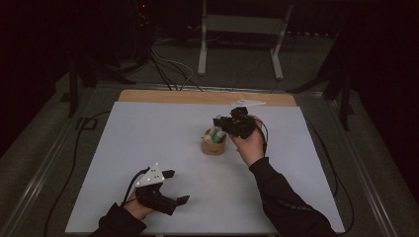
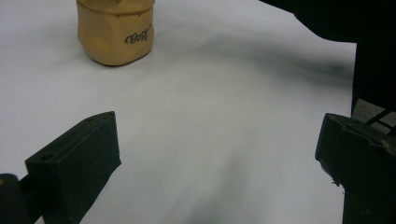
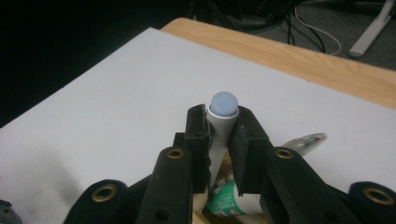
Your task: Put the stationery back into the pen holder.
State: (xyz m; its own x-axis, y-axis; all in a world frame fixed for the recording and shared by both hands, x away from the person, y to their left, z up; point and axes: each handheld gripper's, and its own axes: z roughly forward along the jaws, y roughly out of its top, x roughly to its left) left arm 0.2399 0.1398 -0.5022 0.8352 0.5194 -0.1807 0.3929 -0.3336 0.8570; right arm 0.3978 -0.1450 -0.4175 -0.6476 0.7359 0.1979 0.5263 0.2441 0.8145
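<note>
A small tan paper cup (image 1: pixel 213 145) stands near the middle of the white board, holding a few tubes. My right gripper (image 1: pixel 217 122) hovers just above it, shut on a white tube with a pale blue cap (image 3: pixel 222 111); the tube's lower end hangs over the cup, beside a green-and-white tube (image 3: pixel 229 199) inside. In the left gripper view the tan cup (image 2: pixel 115 31) sits far ahead at the upper left. My left gripper (image 1: pixel 176 186) rests low at the board's front left, open, with nothing between its fingers (image 2: pixel 77 165).
The white board (image 1: pixel 148 143) covers a wooden table whose far edge (image 1: pixel 197 97) shows beyond it. Cables and metal stand legs (image 1: pixel 239 44) lie on the floor behind. A clear-capped item (image 3: pixel 306 142) lies just past the cup.
</note>
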